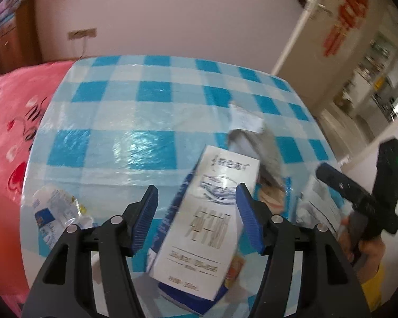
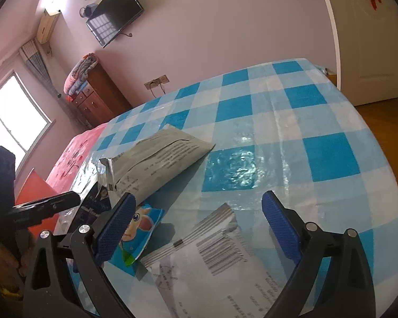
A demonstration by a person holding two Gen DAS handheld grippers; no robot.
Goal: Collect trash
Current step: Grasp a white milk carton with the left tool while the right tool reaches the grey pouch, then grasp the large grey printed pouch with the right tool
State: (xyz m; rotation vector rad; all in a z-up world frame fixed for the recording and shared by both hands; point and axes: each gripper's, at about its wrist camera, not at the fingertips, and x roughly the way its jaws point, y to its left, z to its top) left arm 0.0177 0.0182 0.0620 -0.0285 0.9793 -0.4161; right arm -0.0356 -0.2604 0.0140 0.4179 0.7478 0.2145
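A white and blue milk carton (image 1: 207,225) stands tilted between the jaws of my left gripper (image 1: 197,212). The right pad is against it, while a strip of tablecloth shows between the left pad and the carton, so the gripper is open. A crushed plastic bottle (image 1: 55,212) lies to the left. My right gripper (image 2: 199,228) is wide open over a white courier bag (image 2: 212,265) with a barcode label, touching nothing. A blue snack packet (image 2: 140,228) lies by its left pad, and a grey courier bag (image 2: 159,161) lies beyond.
Everything rests on a table with a blue and white checked cloth (image 2: 291,122). A bed with a pink cover (image 1: 10,137) borders it on one side. The right gripper (image 1: 345,185) and the hand holding it (image 1: 368,251) are close to the carton's right.
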